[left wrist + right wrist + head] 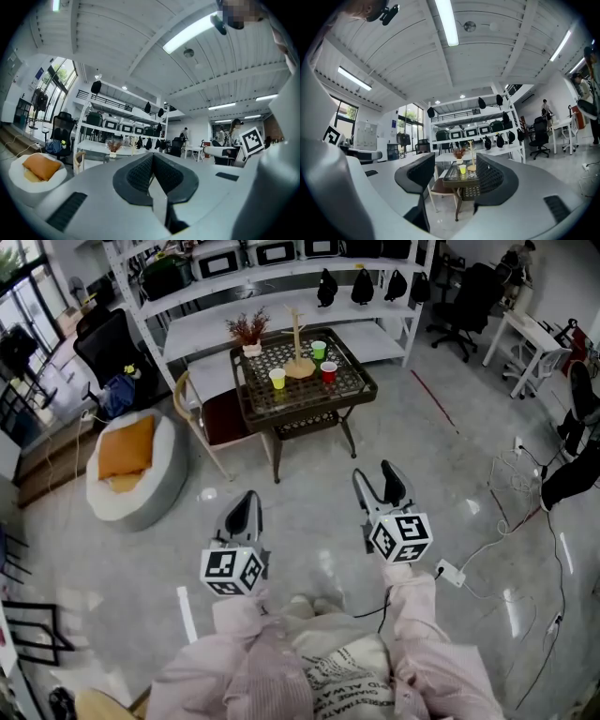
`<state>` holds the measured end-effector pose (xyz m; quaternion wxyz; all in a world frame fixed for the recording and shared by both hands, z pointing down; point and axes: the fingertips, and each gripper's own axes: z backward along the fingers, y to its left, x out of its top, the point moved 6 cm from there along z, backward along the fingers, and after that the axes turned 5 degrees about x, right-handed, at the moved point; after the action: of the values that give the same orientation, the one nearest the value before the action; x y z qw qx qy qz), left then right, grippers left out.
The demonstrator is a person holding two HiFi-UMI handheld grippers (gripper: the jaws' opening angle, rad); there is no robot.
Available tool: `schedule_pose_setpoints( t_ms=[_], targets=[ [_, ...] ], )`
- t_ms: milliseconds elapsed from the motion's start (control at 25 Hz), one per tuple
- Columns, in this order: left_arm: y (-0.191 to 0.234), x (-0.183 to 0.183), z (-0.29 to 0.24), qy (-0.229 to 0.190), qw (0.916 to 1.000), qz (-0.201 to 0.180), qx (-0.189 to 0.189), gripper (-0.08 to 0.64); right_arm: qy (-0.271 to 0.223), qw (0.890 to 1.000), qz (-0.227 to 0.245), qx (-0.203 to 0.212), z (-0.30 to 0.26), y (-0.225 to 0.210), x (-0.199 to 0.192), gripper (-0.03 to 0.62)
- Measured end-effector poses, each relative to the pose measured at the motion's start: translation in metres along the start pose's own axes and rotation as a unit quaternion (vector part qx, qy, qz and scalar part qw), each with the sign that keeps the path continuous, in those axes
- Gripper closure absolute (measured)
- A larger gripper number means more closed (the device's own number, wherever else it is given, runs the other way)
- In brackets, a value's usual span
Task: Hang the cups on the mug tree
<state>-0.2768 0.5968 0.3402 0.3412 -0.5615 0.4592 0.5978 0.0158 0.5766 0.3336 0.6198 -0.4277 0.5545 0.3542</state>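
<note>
A wooden mug tree (299, 343) stands on a dark lattice-top table (353, 388) far ahead in the head view. Three cups stand on the table around it: a green cup (319, 350), a red cup (328, 371) and a yellow cup (277, 379). My left gripper (246, 510) is held over the floor well short of the table, its jaws shut together on nothing (152, 161). My right gripper (380, 482) is open and empty. The right gripper view frames the table (451, 178), the yellow cup (462, 169) and the mug tree (471, 157) between the jaws (456, 172).
A wooden chair (211, 418) stands at the table's left, and a round floor cushion with an orange pillow (131, 465) lies further left. White shelving (281, 277) is behind the table. A potted plant (248, 334) sits on the table's back corner. Cables and a power strip (450, 573) lie on the floor at right.
</note>
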Motion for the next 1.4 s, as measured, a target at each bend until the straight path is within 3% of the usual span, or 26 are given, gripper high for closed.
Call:
schedule_pose_setpoints(
  t_ms=[600,880,1400],
  targets=[
    [0.001,-0.017,-0.038,0.011,0.9999,0.009,-0.003,0.561,0.003,1.000,-0.003,-0.005,-0.032,-0.035,-0.019,0.342],
    [0.015,-0.014,-0.118,0.005,0.9994,0.005,-0.034,0.561,-0.004,1.000,-0.025,0.000,-0.092,-0.074,-0.024,0.342],
    [0.066,-0.009,-0.265,0.038,0.9982,0.023,-0.040,0.561,0.035,0.999,-0.037,-0.003,-0.228,-0.132,-0.037,0.344]
  ],
)
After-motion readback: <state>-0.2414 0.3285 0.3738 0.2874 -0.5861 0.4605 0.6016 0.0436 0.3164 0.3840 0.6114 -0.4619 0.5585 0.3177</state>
